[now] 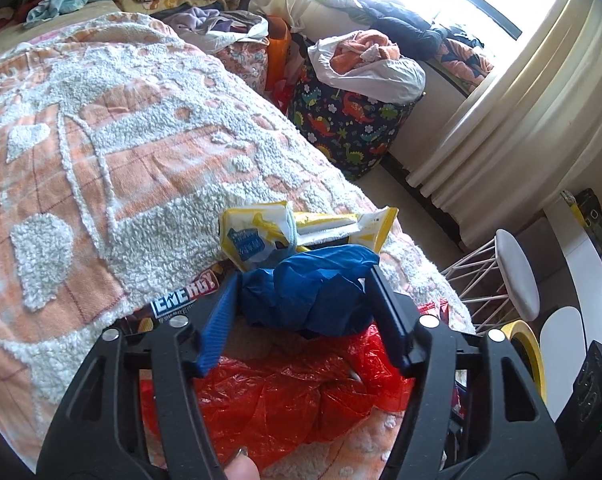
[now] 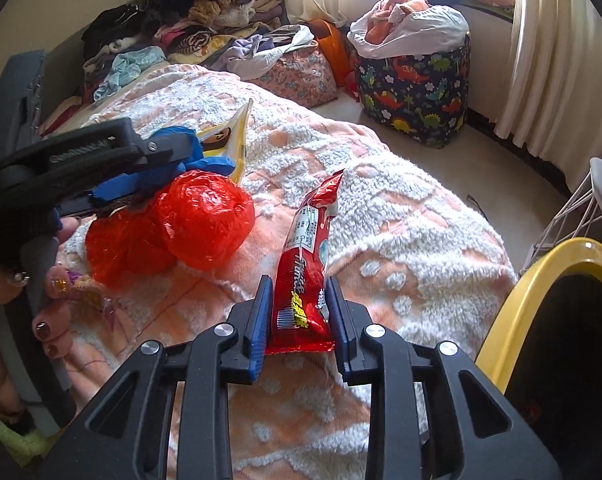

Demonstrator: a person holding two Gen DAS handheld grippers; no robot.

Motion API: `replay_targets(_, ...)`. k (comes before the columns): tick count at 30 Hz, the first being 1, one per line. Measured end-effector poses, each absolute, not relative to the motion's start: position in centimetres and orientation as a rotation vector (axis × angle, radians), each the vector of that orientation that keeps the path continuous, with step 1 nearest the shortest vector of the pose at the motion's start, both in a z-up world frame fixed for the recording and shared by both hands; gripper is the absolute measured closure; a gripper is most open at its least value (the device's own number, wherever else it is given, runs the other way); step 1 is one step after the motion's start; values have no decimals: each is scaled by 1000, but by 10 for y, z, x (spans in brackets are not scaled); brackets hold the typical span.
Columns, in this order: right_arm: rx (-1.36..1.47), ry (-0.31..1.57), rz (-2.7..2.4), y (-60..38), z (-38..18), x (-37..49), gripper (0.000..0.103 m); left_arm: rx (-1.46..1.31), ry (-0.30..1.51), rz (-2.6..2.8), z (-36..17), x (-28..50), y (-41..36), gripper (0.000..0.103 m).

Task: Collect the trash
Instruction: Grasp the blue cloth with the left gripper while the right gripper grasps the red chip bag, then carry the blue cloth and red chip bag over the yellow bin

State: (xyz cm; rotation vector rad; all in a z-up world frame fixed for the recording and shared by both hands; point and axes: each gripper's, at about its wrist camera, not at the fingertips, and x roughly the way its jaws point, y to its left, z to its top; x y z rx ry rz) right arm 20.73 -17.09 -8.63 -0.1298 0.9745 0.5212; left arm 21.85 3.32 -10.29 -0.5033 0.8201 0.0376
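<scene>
On the orange-and-white fleece blanket [image 1: 101, 140] lies a heap of trash. My left gripper [image 1: 303, 276] is shut on a crumpled blue plastic wad [image 1: 313, 292], with a finger against each side. Beyond the wad lies a yellow wrapper [image 1: 261, 236], below it a crumpled red plastic bag [image 1: 293, 396], and to its left a dark "Energy" wrapper [image 1: 181, 304]. In the right wrist view my right gripper [image 2: 298, 282] is shut on the lower end of a long red snack wrapper [image 2: 305, 264]. The left gripper [image 2: 173, 152] holds the blue wad [image 2: 209, 162] above the red bag [image 2: 205, 224].
A yellow-rimmed bin [image 2: 541, 276] stands at the right, by the bed's edge. A dinosaur-print hamper [image 2: 413, 92] full of laundry sits on the floor near the curtains. A white wire stool [image 1: 517, 276] stands at the right. Clothes [image 2: 173, 28] are piled on the bed's far end.
</scene>
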Motion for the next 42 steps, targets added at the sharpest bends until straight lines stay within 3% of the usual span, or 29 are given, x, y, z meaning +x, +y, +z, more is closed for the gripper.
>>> replay_targets(16,-62,973,575,-183,-73,179,77,-472,837,-1,-100,201,21,76)
replay_targets(42,14,888,575,-213,-33,160,77,-409,754,-43,-50,182,-4,81)
